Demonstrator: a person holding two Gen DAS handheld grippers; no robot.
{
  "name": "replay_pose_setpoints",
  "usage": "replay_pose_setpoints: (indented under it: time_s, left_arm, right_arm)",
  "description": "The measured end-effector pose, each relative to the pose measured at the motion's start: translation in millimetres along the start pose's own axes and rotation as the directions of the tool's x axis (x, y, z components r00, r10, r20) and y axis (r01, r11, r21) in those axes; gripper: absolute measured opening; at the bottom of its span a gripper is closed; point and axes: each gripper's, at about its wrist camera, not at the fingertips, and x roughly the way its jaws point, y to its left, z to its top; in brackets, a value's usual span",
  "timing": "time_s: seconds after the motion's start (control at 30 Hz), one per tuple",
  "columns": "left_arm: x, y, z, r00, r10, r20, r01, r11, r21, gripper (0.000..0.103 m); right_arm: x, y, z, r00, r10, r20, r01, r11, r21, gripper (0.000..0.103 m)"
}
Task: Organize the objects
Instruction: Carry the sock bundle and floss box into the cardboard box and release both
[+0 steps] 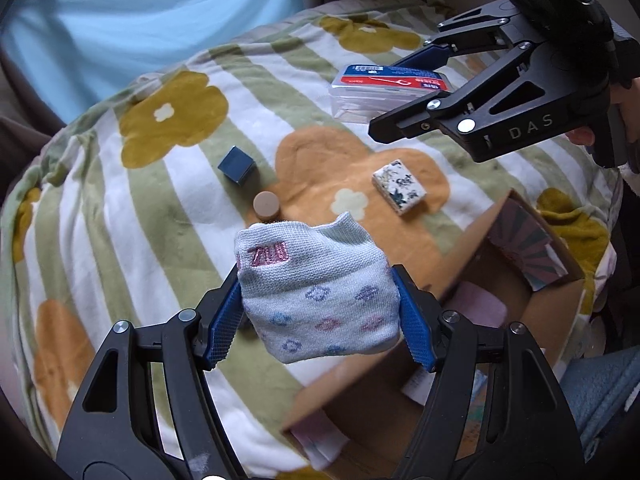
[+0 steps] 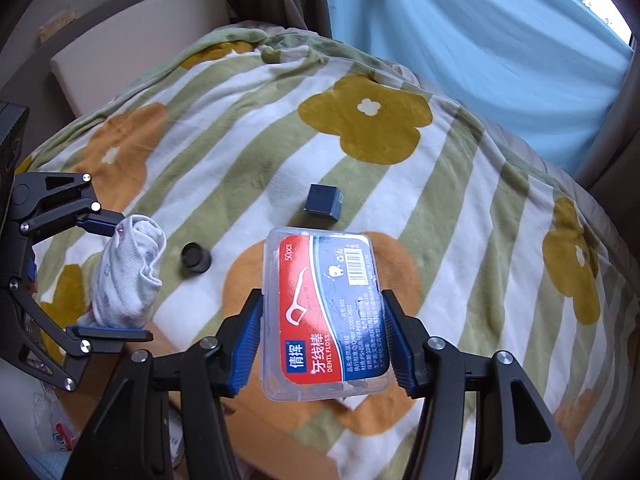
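My left gripper (image 1: 320, 312) is shut on a folded white patterned sock (image 1: 316, 296) and holds it above the near edge of an open cardboard box (image 1: 472, 240); the sock also shows in the right wrist view (image 2: 128, 272). My right gripper (image 2: 324, 340) is shut on a clear dental floss box (image 2: 324, 316) with a red and blue label, held above the blanket; it also shows in the left wrist view (image 1: 384, 92). On the blanket lie a dark blue cube (image 1: 237, 168), a small tan-capped cylinder (image 1: 266, 205) and a floral tile block (image 1: 399, 186).
A striped flower-print blanket (image 2: 248, 128) covers the bed. The cardboard box holds a pink item (image 1: 480, 304) and a patterned card (image 1: 528, 248). A light blue curtain (image 2: 480, 52) hangs behind. A beige cushion (image 2: 140, 44) lies at the far left.
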Motion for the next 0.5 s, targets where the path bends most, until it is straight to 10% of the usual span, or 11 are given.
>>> replay_pose_setpoints:
  time_s: [0.5]
  left_arm:
    - [-36,-57,-69,0.999,0.046,-0.010,-0.047,0.986,-0.159,0.067]
  right_arm:
    - [-59,53,-60,0.998,0.039,-0.054,-0.033,0.994,0.106,0.052]
